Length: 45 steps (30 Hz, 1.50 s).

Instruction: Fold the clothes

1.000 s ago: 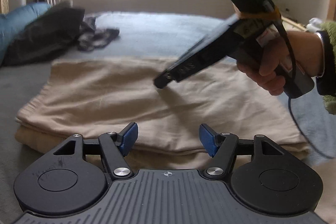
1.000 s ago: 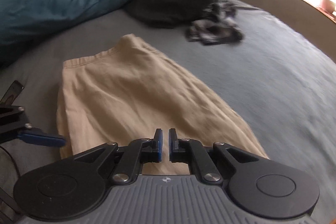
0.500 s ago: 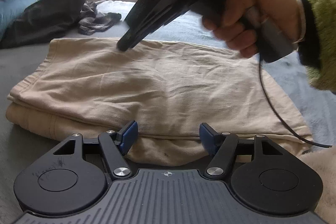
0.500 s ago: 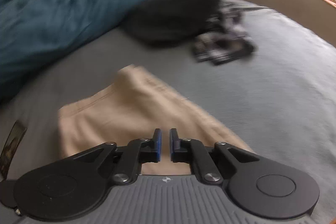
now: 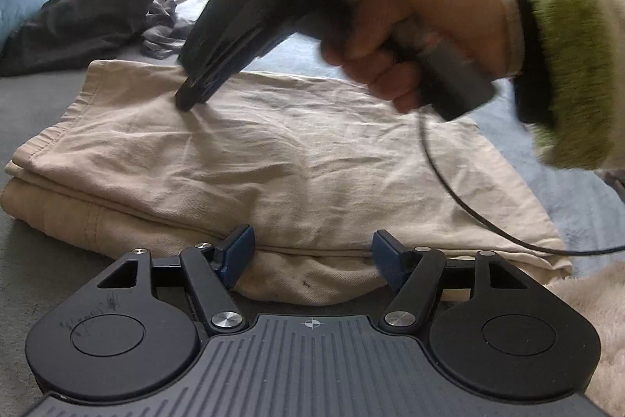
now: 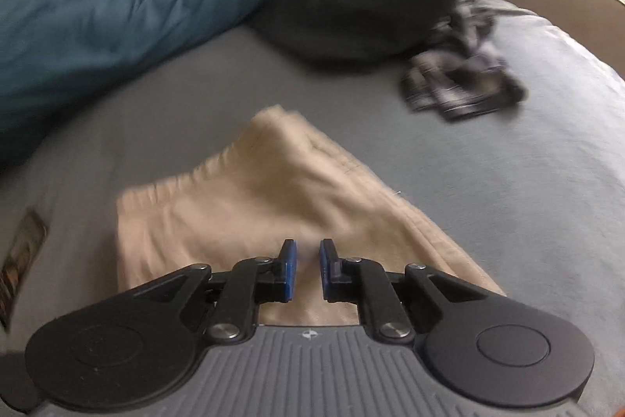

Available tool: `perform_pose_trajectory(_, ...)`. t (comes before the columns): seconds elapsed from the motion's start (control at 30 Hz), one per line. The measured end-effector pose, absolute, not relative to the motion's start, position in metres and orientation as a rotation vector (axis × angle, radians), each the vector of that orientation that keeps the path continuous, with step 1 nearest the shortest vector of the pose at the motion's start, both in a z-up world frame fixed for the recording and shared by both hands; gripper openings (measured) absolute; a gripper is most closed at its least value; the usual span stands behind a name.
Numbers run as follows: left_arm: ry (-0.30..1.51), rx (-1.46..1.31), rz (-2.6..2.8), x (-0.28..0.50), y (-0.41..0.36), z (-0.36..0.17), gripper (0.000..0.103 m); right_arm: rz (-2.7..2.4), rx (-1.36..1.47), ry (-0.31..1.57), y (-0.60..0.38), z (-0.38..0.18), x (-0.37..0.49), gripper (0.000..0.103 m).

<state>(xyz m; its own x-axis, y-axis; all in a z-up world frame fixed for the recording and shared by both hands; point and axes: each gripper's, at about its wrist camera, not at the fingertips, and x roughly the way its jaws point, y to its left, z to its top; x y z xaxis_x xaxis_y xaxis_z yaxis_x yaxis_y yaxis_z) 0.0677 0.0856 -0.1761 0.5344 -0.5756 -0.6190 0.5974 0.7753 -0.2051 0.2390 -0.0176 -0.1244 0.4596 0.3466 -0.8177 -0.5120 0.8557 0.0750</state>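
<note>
A beige folded garment [image 5: 297, 159] lies flat on the grey bed [image 5: 35, 104]. My left gripper [image 5: 312, 255] is open at its near edge, low over the bed, and the cloth's folded hem bulges between the blue pads [image 5: 238, 251] without being pinched. A hand in a fuzzy green sleeve [image 5: 566, 65] holds my right gripper [image 5: 187, 100], whose tips rest on the cloth near its far left corner. In the right wrist view that gripper [image 6: 308, 260] shows a narrow gap; its jaws are opening, with nothing between them and beige cloth [image 6: 242, 213] beneath.
A blue duvet [image 6: 117, 6] lies along the far left. A black garment [image 6: 351, 14] and a crumpled dark patterned one [image 6: 461, 85] sit beyond the beige one. A black cable [image 5: 468, 210] trails over the cloth's right side. White fluffy fabric [image 5: 586, 319] is at the near right.
The right gripper has swung leftward across the beige garment to its far left corner and come down onto it. The gap between its pads has widened a little. The left gripper has stayed put.
</note>
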Motion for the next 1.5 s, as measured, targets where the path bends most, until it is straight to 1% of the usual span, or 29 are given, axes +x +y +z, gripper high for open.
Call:
perform_pose_trajectory(0.03,0.723,0.036,-0.701,0.067,0.086,-0.176,0.067,0.515,-0.198,0.944,-0.014,-0.130,0.245,0.013)
perform_pose_trajectory(0.13,0.717,0.045,-0.706,0.066,0.086,-0.176,0.068,0.457,-0.086,0.907,-0.017,-0.131,0.261,0.013)
perform_pose_trajectory(0.23,0.714,0.047,-0.709,0.066,0.085,-0.176,0.068,0.501,-0.080,0.891,-0.017,-0.117,0.256,0.015)
perform_pose_trajectory(0.3,0.713,0.045,-0.714,0.066,0.085,-0.176,0.069,0.588,-0.095,0.930,-0.018,-0.107,0.245,0.022)
perform_pose_trajectory(0.37,0.712,0.044,-0.719,0.066,0.085,-0.176,0.070,0.665,-0.115,0.979,-0.018,-0.105,0.236,0.025)
perform_pose_trajectory(0.43,0.708,0.049,-0.720,0.065,0.085,-0.176,0.071,0.683,-0.161,1.006,-0.011,-0.116,0.234,0.025)
perform_pose_trajectory(0.53,0.700,0.068,-0.717,0.062,0.081,-0.175,0.071,0.648,-0.200,0.981,0.004,-0.135,0.240,0.025)
perform_pose_trajectory(0.67,0.693,0.077,-0.717,0.059,0.079,-0.174,0.071,0.663,-0.139,0.931,0.009,-0.124,0.243,0.025)
perform_pose_trajectory(0.77,0.697,0.067,-0.719,0.060,0.080,-0.172,0.072,0.784,-0.180,0.973,0.006,-0.113,0.233,0.025)
perform_pose_trajectory(0.87,0.695,0.070,-0.722,0.059,0.081,-0.173,0.072,0.896,-0.219,1.027,0.016,-0.119,0.221,0.025)
perform_pose_trajectory(0.97,0.689,0.075,-0.722,0.058,0.080,-0.173,0.073,0.900,-0.248,0.987,0.039,-0.134,0.223,0.025)
perform_pose_trajectory(1.07,0.682,0.081,-0.720,0.057,0.078,-0.173,0.074,0.893,-0.163,0.963,0.047,-0.131,0.231,0.025)
perform_pose_trajectory(1.23,0.694,0.056,-0.723,0.059,0.080,-0.171,0.074,0.794,-0.166,0.902,0.023,-0.114,0.239,0.025)
perform_pose_trajectory(1.33,0.695,0.060,-0.720,0.058,0.079,-0.171,0.074,0.667,-0.099,0.905,0.006,-0.123,0.272,0.025)
perform_pose_trajectory(1.37,0.694,0.065,-0.719,0.058,0.078,-0.172,0.074,0.642,-0.070,0.903,0.002,-0.128,0.283,0.023)
perform_pose_trajectory(1.5,0.704,0.062,-0.712,0.059,0.076,-0.171,0.074,0.493,0.034,0.832,-0.008,-0.131,0.307,0.025)
